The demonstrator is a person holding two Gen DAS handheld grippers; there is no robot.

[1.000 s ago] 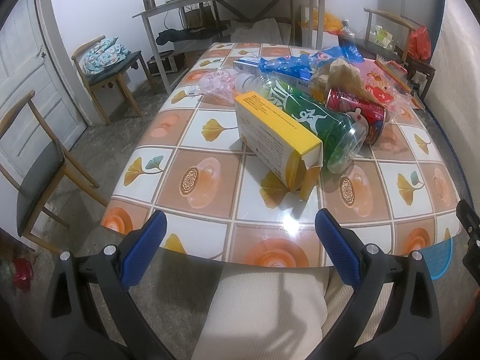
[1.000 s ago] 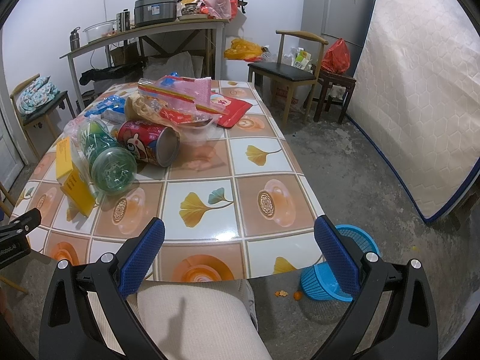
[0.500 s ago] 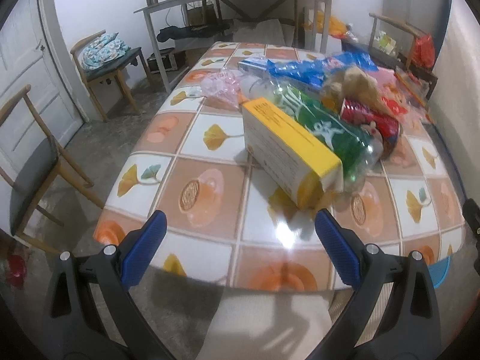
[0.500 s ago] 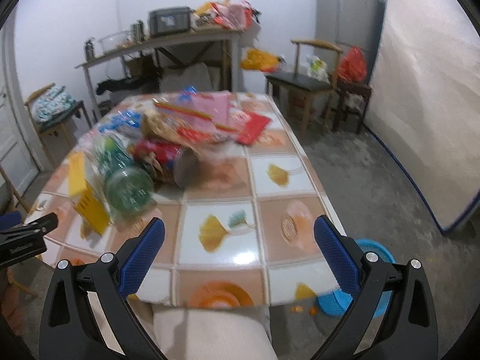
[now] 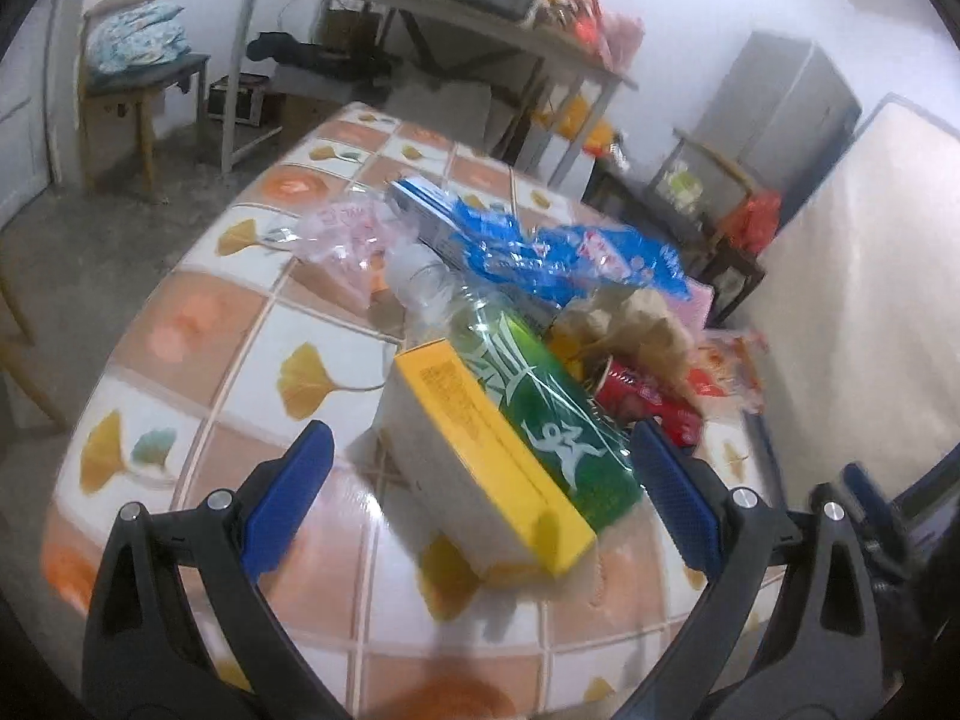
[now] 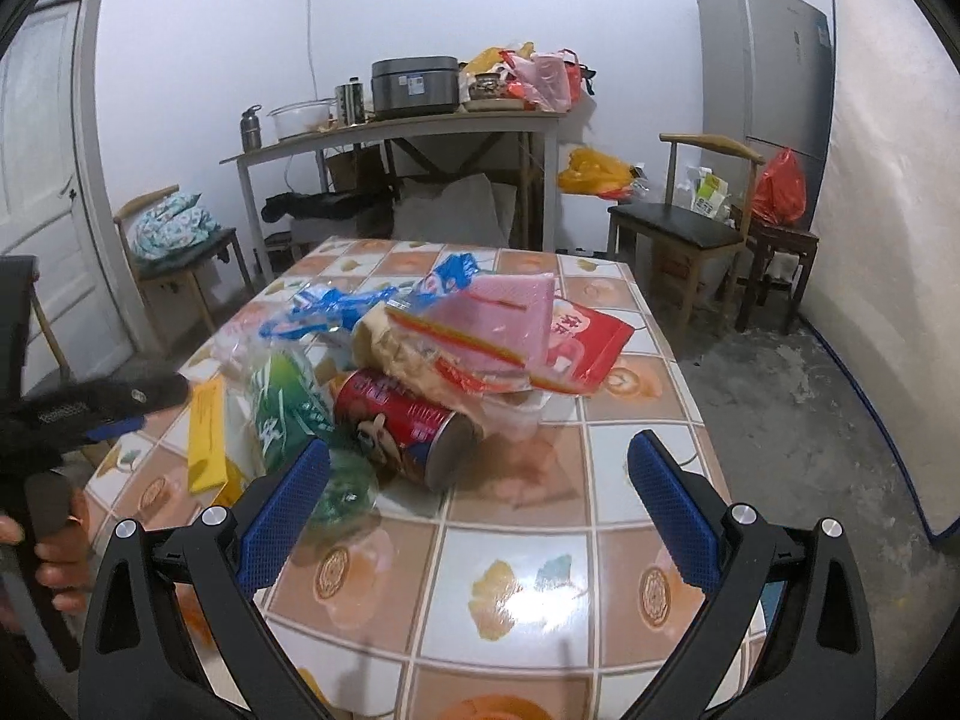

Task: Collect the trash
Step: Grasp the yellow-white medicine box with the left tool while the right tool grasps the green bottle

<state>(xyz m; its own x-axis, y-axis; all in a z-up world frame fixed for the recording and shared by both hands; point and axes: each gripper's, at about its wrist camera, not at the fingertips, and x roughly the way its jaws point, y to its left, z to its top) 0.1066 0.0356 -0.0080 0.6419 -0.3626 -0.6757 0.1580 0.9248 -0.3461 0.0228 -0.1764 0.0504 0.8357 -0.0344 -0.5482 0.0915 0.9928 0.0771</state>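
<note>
Both grippers hang wide open, empty, over the table's near edge. The left gripper straddles the yellow box beside the green bottle. The right gripper faces bare tiles before the red can.

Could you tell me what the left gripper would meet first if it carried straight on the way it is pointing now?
Most likely the yellow box. It lies on the table between the open left gripper fingers, nearest the camera, with the green bottle alongside it. Depth is hard to judge through the fisheye.
</note>
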